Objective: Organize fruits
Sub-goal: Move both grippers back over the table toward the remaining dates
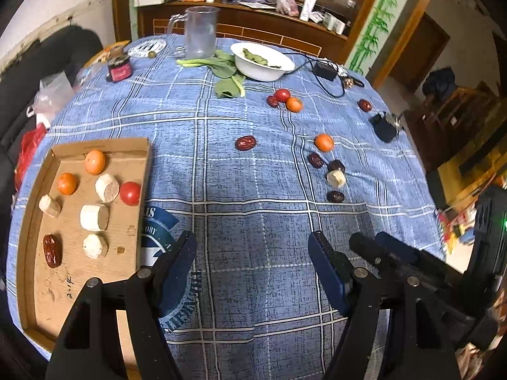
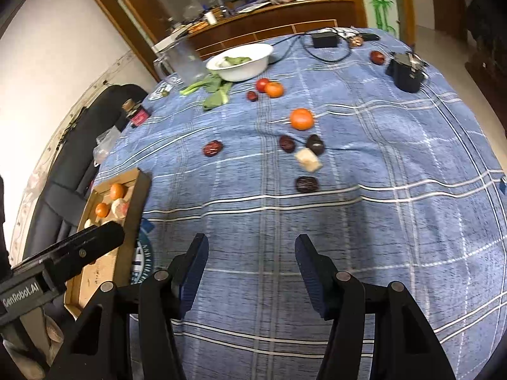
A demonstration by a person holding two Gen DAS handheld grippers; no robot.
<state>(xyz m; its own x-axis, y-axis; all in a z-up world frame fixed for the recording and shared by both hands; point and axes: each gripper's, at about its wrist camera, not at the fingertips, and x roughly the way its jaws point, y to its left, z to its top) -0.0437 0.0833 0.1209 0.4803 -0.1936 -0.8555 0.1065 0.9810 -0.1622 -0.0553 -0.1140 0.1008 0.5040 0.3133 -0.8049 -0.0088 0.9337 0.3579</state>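
A cardboard tray (image 1: 139, 171) at the table's left holds two oranges (image 1: 95, 161), a tomato (image 1: 130, 193), several white chunks (image 1: 94, 217) and a red date (image 1: 52, 250). Loose on the blue cloth lie an orange (image 1: 324, 142), a white chunk (image 1: 336, 178), several dates (image 1: 245, 142) and a tomato with an orange (image 1: 282, 95) near the bowl. My left gripper (image 1: 252, 253) is open and empty above the cloth, right of the tray. My right gripper (image 2: 252, 253) is open and empty, short of the date (image 2: 306, 184) and white chunk (image 2: 309, 159). The tray (image 2: 139, 190) shows partly behind my left gripper.
A white bowl (image 1: 286, 63) with greens, leafy vegetables (image 1: 226, 76), a clear jug (image 1: 199, 31), a dark jar (image 1: 119, 66), a black adapter with cable (image 1: 324, 70) and a black object (image 1: 385, 126) stand at the far side. A black sofa (image 1: 47, 63) is left.
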